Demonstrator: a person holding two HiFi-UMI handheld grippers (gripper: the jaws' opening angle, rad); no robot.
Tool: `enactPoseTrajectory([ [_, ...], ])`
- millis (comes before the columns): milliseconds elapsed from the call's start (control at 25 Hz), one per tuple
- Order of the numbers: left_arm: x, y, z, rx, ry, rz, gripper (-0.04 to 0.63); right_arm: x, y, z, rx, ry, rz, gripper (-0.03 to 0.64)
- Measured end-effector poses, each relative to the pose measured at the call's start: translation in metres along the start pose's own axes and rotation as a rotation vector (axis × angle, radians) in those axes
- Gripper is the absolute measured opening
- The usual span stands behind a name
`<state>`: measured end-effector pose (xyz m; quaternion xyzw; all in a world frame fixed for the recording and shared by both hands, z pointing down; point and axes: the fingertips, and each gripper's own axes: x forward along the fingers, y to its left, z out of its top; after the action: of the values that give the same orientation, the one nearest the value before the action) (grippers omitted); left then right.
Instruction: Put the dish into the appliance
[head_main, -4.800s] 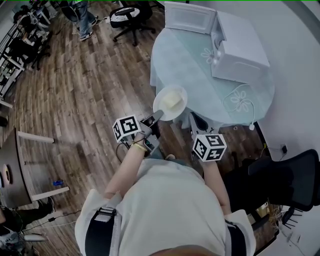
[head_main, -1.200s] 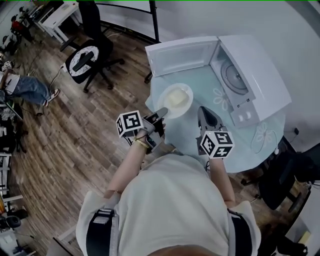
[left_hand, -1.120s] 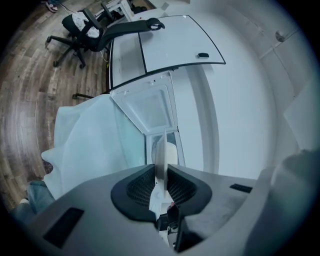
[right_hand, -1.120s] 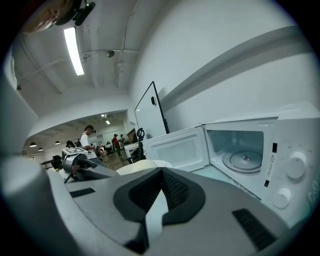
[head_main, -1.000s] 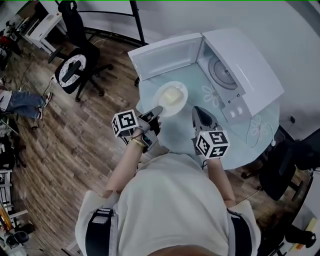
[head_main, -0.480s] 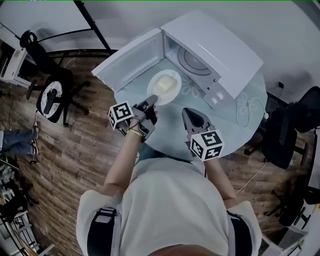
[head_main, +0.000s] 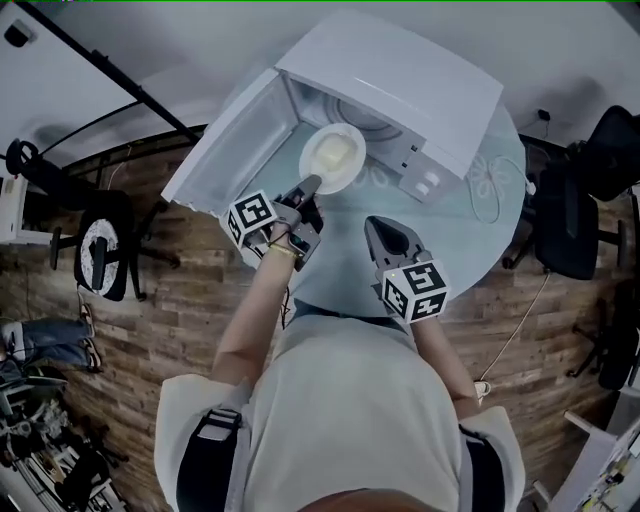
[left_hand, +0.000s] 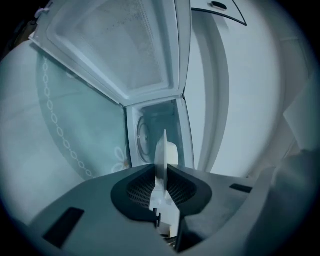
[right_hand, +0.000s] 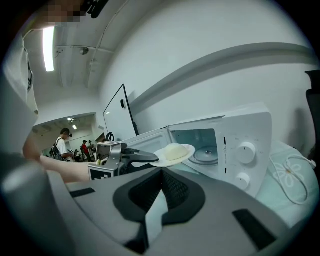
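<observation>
A white plate (head_main: 332, 157) with a pale yellow lump of food (head_main: 337, 151) hangs level at the mouth of the white microwave (head_main: 400, 80), whose door (head_main: 225, 140) stands open to the left. My left gripper (head_main: 311, 183) is shut on the plate's near rim. In the left gripper view the plate (left_hand: 161, 150) shows edge-on between the jaws (left_hand: 161, 172), with the cavity (left_hand: 150, 132) behind it. The right gripper view shows the plate (right_hand: 172, 154) just left of the glass turntable (right_hand: 206, 155). My right gripper (head_main: 390, 238) hovers over the table, shut and holding nothing.
The microwave stands on a round table with a pale turquoise cloth (head_main: 470, 205); a white cable (head_main: 503, 190) lies on it at the right. Office chairs (head_main: 100, 250) (head_main: 570, 200) stand on the wooden floor on both sides. People (right_hand: 62, 142) stand far off.
My left gripper has carried the plate from over the table edge up to the microwave's opening. The right gripper has shifted only a little. The head view has swung round towards the microwave.
</observation>
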<state>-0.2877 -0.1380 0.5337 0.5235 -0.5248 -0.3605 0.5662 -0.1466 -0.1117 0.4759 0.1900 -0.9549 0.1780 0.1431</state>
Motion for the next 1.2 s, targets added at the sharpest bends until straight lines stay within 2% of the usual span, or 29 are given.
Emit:
enactPoseTrajectory([
  [280,0.033,0.014,0.014,0.037,0.077,0.011,0.055,0.013,-0.003,-0.005,0.056,0.005,-0.088,0.008],
  [680,0.076,0.043,0.038,0.028,0.144,0.040,0.055,0.031,-0.005,-0.014,0.127,0.029,-0.192,0.007],
  [1200,0.117,0.068,0.058,-0.002,0.187,0.048,0.055,0.052,-0.004,-0.026,0.184,0.052,-0.291,0.008],
])
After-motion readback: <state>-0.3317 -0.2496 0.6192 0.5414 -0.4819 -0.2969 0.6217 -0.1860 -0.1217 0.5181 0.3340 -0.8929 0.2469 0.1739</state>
